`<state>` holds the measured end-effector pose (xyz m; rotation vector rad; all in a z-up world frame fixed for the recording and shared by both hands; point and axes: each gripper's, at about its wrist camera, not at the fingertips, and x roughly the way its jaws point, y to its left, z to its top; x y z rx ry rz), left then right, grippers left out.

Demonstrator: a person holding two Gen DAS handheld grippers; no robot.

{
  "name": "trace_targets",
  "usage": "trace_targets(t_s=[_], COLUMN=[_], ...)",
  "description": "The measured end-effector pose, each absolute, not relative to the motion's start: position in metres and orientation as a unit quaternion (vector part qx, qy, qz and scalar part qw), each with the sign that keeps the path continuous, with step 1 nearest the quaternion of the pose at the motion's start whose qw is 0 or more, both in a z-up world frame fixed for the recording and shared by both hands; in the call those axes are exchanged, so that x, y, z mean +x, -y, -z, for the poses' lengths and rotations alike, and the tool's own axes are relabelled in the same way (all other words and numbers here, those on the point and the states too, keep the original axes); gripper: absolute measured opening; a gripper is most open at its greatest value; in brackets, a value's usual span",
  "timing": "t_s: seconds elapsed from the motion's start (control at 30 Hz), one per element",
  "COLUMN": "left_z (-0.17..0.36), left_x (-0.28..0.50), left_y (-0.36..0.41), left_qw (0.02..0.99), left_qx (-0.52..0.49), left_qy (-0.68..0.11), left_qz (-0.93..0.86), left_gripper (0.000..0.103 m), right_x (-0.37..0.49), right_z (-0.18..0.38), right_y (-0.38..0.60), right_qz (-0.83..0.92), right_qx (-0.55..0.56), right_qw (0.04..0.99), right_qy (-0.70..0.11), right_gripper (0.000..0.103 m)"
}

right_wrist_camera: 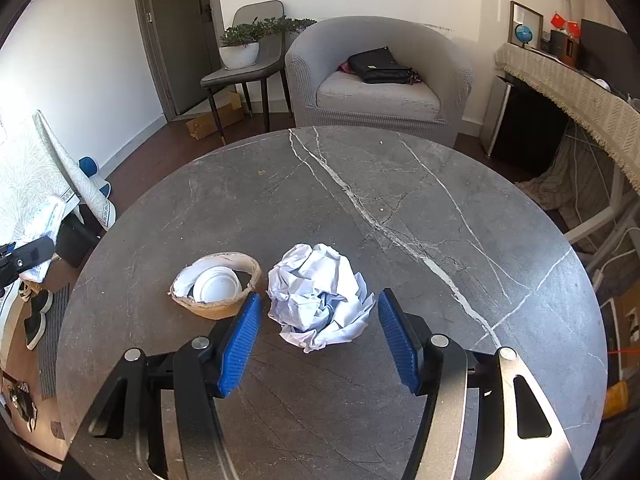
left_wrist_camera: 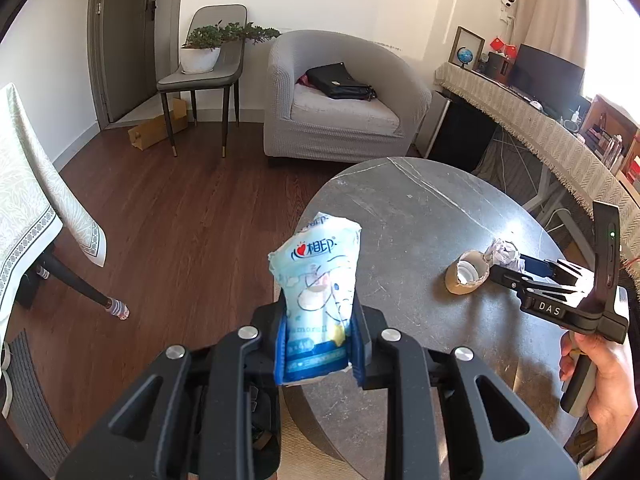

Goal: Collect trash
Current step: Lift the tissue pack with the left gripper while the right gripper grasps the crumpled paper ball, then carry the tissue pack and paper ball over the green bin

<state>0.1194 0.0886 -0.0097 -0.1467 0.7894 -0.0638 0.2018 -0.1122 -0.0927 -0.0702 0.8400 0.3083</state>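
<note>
Two pieces of trash lie on the round grey marble table, and a third is already clamped in the left gripper. That third piece is a light-blue tissue packet with cartoon printing; it stands upright between the blue pads at the lower centre of the left wrist view, pinched at its lower end, its crumpled top leaning toward the table edge. It hangs in the air over the rim of the table, with dark wooden floor to its left.

On the tabletop, seen lower centre in the right wrist view, a crumpled ball of white paper sits just to the right of a squashed brown paper cup lying on its side, its white inside facing the camera. Cup and paper ball are very close; whether they touch cannot be told. The right gripper has its jaws apart, one blue pad on each side of the paper ball — the pads do not press on it, and the left pad is close to the cup's rim. In the left wrist view the same gripper enters from the right edge, held by a hand at the lower right.

A grey armchair with a black bag on its seat stands behind the table, upper centre.
</note>
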Motion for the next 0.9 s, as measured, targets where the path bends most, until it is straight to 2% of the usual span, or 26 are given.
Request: trace_targets(t_s=[0.1, 0.53, 0.9], left_z=[0.009, 0.025, 0.073], left_x=[0.115, 0.099, 0.083], left_y=[-0.099, -0.145, -0.178], left_qw=[0.921, 0.916, 0.892], left_qx=[-0.077, -0.072, -0.069], left_qy=[-0.382, -0.396, -0.446], left_qz=[0.029, 0.001, -0.002], left_gripper=[0.026, 0.027, 0.027], right_x=[0.2, 0.17, 0.126], right_z=[0.093, 0.044, 0.033], right_y=[0.11, 0.072, -0.015], right_qz=[-0.149, -0.183, -0.288], right_qx=[-0.037, -0.057, -0.087], right_qw=[0.902, 0.914, 0.888], right_qy=[-0.403, -0.357, -0.348], right_gripper=[0.048, 0.047, 0.047])
